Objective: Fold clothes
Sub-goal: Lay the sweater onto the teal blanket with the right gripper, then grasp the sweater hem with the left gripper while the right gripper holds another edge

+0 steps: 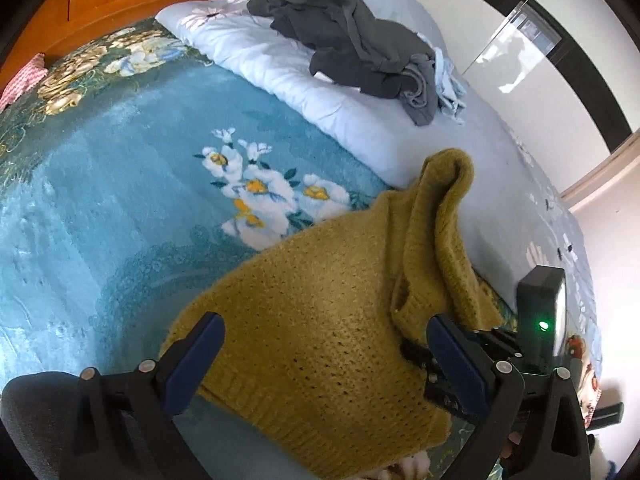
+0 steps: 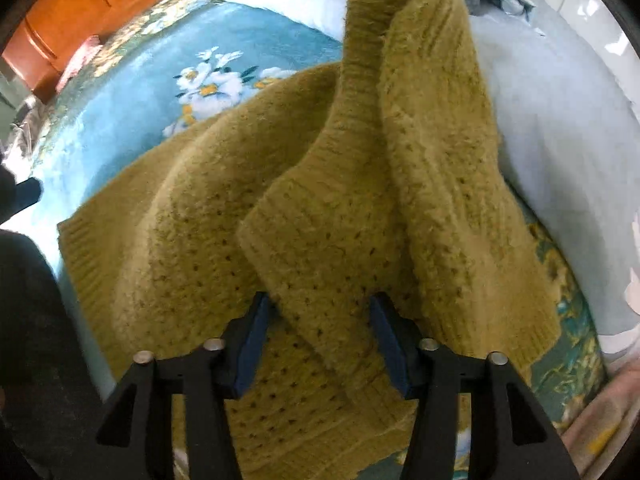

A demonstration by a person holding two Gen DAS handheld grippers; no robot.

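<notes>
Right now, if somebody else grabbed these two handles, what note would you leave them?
Left gripper: open, over the mustard sweater, holding nothing.
Right gripper: fingers apart around the sweater's raised sleeve; grip uncertain.
Sweater body lies on the teal floral blanket.
Dark grey clothes heaped on the pale duvet, untouched.
Done: little.
Left: lay the sleeve across, finish folding, then the heap.

Mustard knit sweater [image 2: 280, 220] spread on bed, one part raised, draping.
</notes>
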